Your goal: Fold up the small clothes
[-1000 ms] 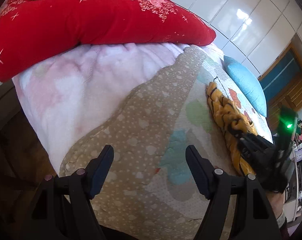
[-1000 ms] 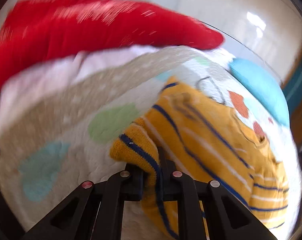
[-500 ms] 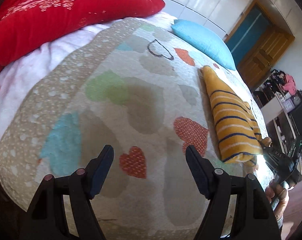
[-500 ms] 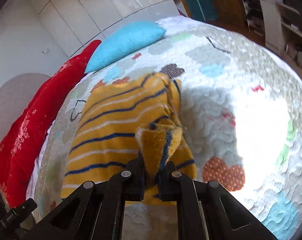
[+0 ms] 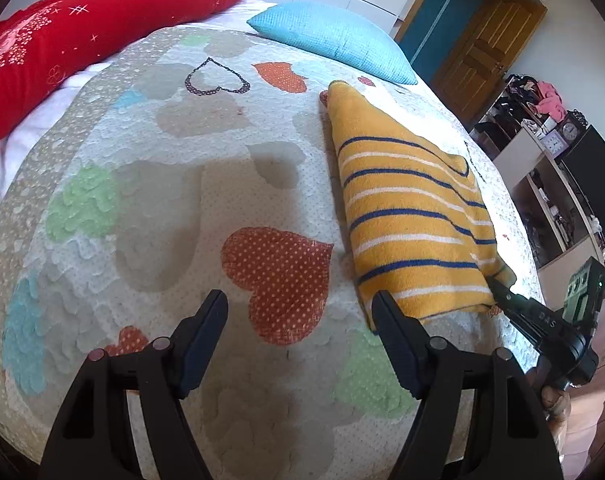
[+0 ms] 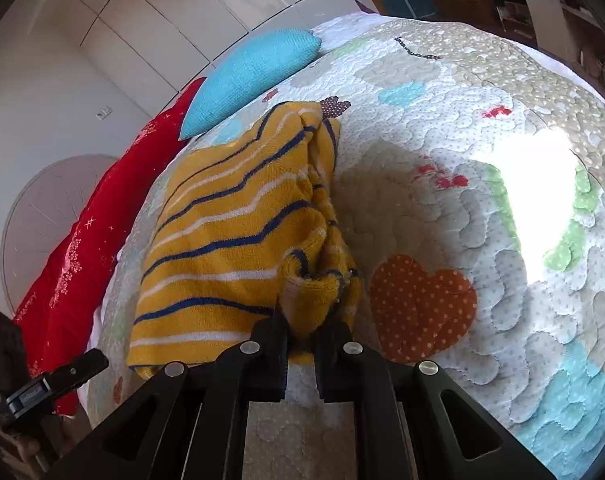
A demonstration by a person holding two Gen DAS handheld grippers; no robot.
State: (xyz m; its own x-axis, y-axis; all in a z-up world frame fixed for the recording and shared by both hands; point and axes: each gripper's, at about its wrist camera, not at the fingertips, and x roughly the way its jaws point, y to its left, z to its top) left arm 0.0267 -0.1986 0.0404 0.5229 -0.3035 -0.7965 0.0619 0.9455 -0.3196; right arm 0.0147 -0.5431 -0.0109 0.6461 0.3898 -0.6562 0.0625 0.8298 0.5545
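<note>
We see a heart-patterned quilt (image 5: pixel 174 184) covering the bed; a red pillow (image 5: pixel 82 36) and a blue pillow (image 5: pixel 330 36) lie at its far edge, well apart from the work area; shelves (image 5: pixel 542 168) stand beyond the bed, and nothing lies between the grippers and the cloth. The yellow striped garment (image 5: pixel 406 216) rests folded flat on the quilt, near the bed's right side. Our left gripper (image 5: pixel 300 336) hangs above bare quilt with its jaws spread wide and nothing between them; its right finger is just beside the garment's near corner. Our right gripper (image 6: pixel 302 336) pinches the garment's bunched near edge (image 6: pixel 314 288); its jaws are opening slightly, the cloth between the pads.
</note>
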